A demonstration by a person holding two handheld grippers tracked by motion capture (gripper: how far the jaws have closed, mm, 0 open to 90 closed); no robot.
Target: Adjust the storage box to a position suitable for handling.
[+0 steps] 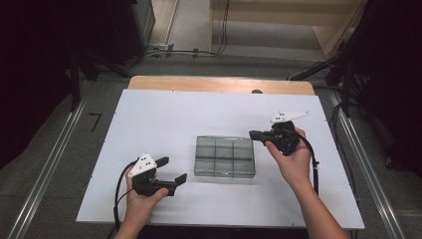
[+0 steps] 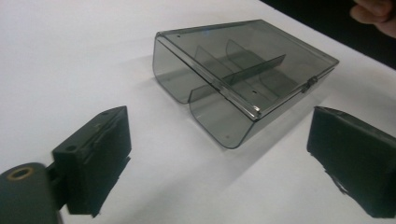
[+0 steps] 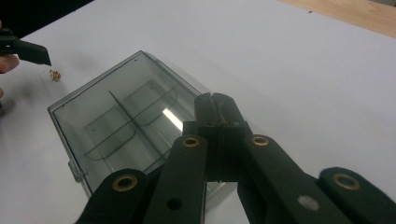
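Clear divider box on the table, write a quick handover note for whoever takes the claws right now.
Left claw: open, empty, low over the table, aimed at the near-left side of the box.
Right claw: shut, holding nothing, above the box's far-right corner.
Clear divider box: mid-table on the white board, lid shut, compartments look empty.
Small gold-coloured piece: loose on the board beside the left claw.
Done: lid closed.
Left: unclear; possibly the loose piece.

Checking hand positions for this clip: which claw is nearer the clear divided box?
Right. The right claw, shut and empty, hovers at the far right corner of the clear divided box. The left claw, open, sits apart off its near left corner.
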